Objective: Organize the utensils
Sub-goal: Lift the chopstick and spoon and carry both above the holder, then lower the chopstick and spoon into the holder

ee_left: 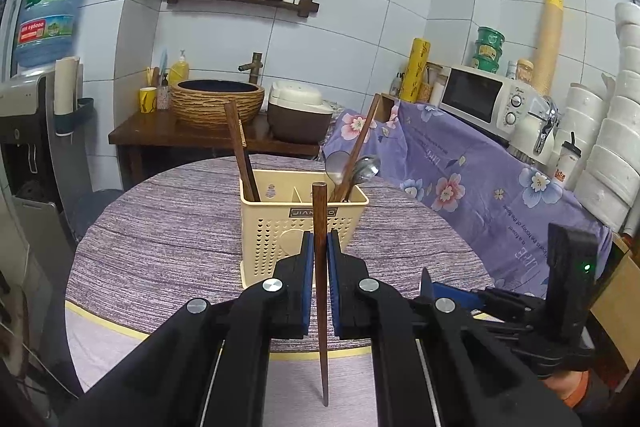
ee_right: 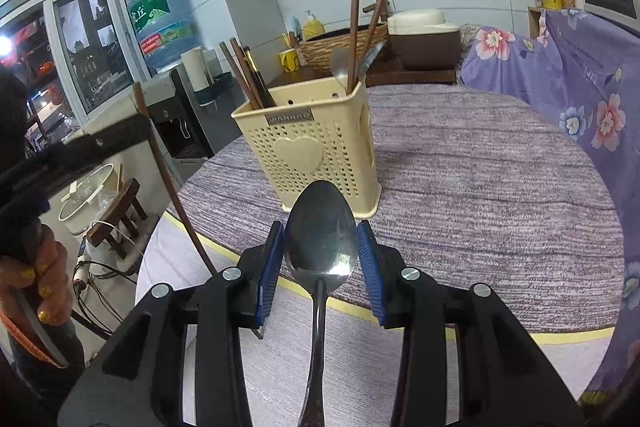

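Observation:
A cream perforated utensil holder [ee_left: 303, 227] stands on the round table; it also shows in the right wrist view [ee_right: 316, 151]. It holds brown chopsticks [ee_left: 240, 151] in its left compartment and spoons [ee_left: 360, 169] with a chopstick in its right. My left gripper [ee_left: 320, 259] is shut on a brown chopstick [ee_left: 320, 291], held upright just in front of the holder. My right gripper [ee_right: 321, 251] is shut on a metal spoon [ee_right: 321, 235] by the bowl, bowl up, in front of the holder. The left gripper's chopstick [ee_right: 172, 187] shows at the left of the right wrist view.
The round table has a purple woven cloth [ee_right: 480, 195] with a yellow edge. A floral purple cloth [ee_left: 460, 179] covers a counter at the right, with a microwave [ee_left: 484, 99]. A basin [ee_left: 218, 103] and a rice cooker [ee_left: 298, 115] sit behind on a wooden stand.

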